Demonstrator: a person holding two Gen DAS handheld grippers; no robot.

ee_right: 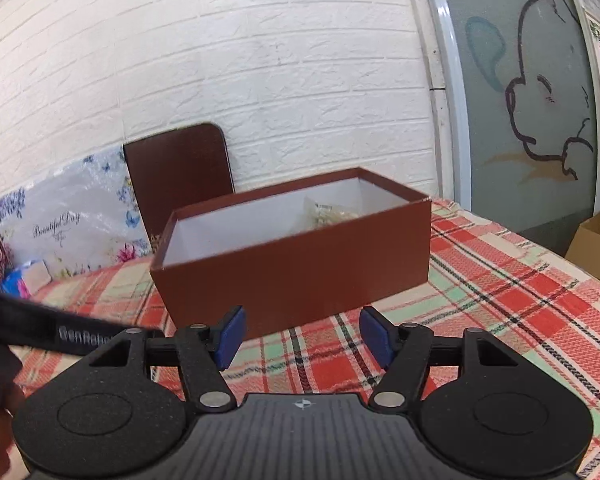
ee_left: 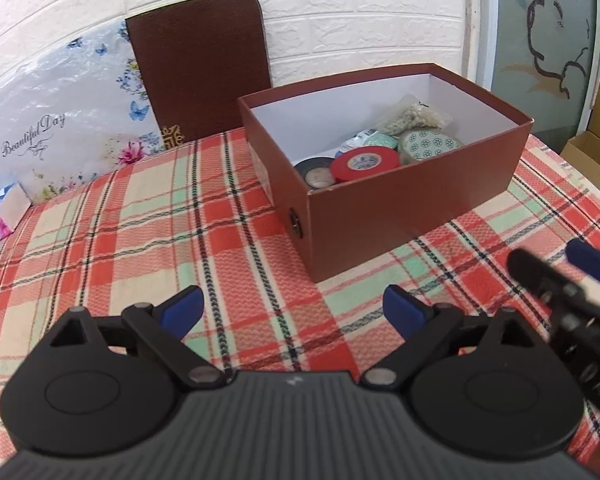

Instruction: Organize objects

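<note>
Brown box (ee_left: 416,208) center frame on plaid tablecloth (ee_left: 140,216), lid (ee_left: 200,76) propped on white brick wall upper left. Inside: red tape roll (ee_left: 366,164), black tape roll (ee_left: 315,172), green patterned tape (ee_left: 430,145), bead bag (ee_left: 412,118). Floral bag (ee_left: 52,128) far left reads "Beautiful Day". Left gripper (ee_left: 292,310) wide open, empty; right gripper (ee_right: 302,338) open, holding nothing, nothing blocking box.

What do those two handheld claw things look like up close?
Both match: the left gripper and right gripper have matte black plastic bodies with a ribbed centre, round side discs, silver pivot pins and blue finger pads. White "GenRobot"-like lettering, partly cut off, marks the left one.
</note>
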